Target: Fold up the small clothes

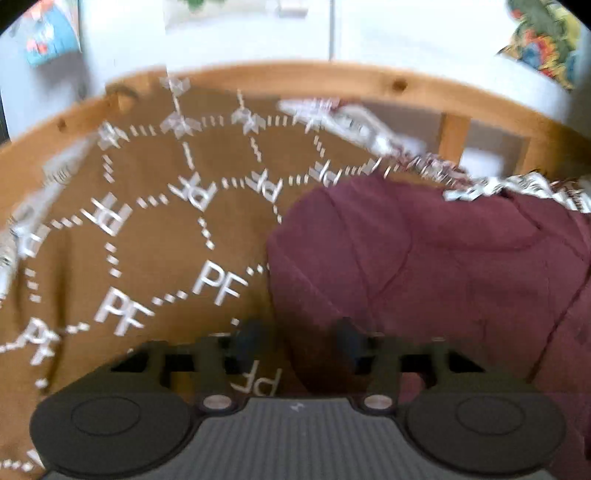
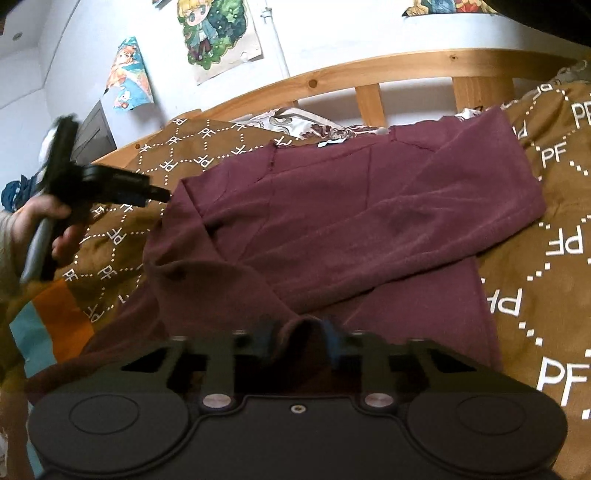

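A maroon long-sleeved top point(image 2: 332, 221) lies spread on a brown blanket point(image 2: 554, 258) with white "PF" print; one sleeve is folded across its body. My right gripper point(image 2: 301, 341) is at the garment's near edge, its blue-padded fingers point(image 2: 266, 338) closed on a raised fold of maroon fabric. My left gripper point(image 1: 299, 341) is open and empty, hovering over the garment's left edge point(image 1: 406, 258) and the blanket point(image 1: 129, 240). The left gripper also shows in the right wrist view point(image 2: 162, 194), held by a hand just left of the garment.
A wooden bed frame point(image 2: 369, 77) runs along the far side, with a white wall and posters point(image 2: 218, 33) behind. A patterned white sheet point(image 1: 369, 129) bunches at the blanket's far edge. Orange and teal fabric point(image 2: 48, 314) lies at the near left.
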Motion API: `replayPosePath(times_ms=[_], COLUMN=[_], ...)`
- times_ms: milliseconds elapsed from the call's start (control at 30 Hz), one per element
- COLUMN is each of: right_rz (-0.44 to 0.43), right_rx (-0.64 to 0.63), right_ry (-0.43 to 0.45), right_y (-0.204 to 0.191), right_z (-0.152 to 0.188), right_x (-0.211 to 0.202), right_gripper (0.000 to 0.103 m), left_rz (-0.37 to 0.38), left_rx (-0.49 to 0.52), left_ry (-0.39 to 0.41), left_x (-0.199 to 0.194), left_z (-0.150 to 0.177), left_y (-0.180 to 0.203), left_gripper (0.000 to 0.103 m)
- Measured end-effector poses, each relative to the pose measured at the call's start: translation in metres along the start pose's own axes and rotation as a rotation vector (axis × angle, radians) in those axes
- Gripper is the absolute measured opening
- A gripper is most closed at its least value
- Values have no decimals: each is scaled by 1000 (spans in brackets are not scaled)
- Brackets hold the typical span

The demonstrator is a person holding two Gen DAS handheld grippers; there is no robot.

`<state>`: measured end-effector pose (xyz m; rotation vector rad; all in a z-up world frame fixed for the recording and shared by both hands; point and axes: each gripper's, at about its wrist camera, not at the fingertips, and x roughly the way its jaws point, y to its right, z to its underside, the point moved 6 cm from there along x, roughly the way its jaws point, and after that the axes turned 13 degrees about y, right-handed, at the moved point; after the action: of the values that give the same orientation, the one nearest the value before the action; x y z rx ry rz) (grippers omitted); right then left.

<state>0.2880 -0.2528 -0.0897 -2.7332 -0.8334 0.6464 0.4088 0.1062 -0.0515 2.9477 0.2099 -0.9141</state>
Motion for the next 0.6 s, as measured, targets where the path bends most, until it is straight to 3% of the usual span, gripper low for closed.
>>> replayPosePath(times_ms=[67, 167, 300, 433, 533, 600], right_rz=[-6, -5, 39, 88, 88, 77], right_rx=[-12, -57, -123, -127, -100, -64], right_ry=[16, 56, 137, 171, 93, 63], right_y=[-1, -2, -2, 10, 18, 20], right_z=[-2, -8, -21, -28, -17, -11], right_x=[-2, -8, -16, -17, -6, -3], right_gripper=[13, 8, 6, 6, 6, 6], left_rz=[2, 1, 4, -14, -27, -10], left_rx=[-59, -108, -90, -70, -107, -153], left_ry=[-12, 44, 137, 106, 86, 85], left_x=[10, 8, 2, 14, 13, 3], left_z=[0, -5, -19, -20, -11, -2], left_y=[1, 2, 10, 12, 6, -1], left_gripper=[11, 5, 5, 8, 19, 55])
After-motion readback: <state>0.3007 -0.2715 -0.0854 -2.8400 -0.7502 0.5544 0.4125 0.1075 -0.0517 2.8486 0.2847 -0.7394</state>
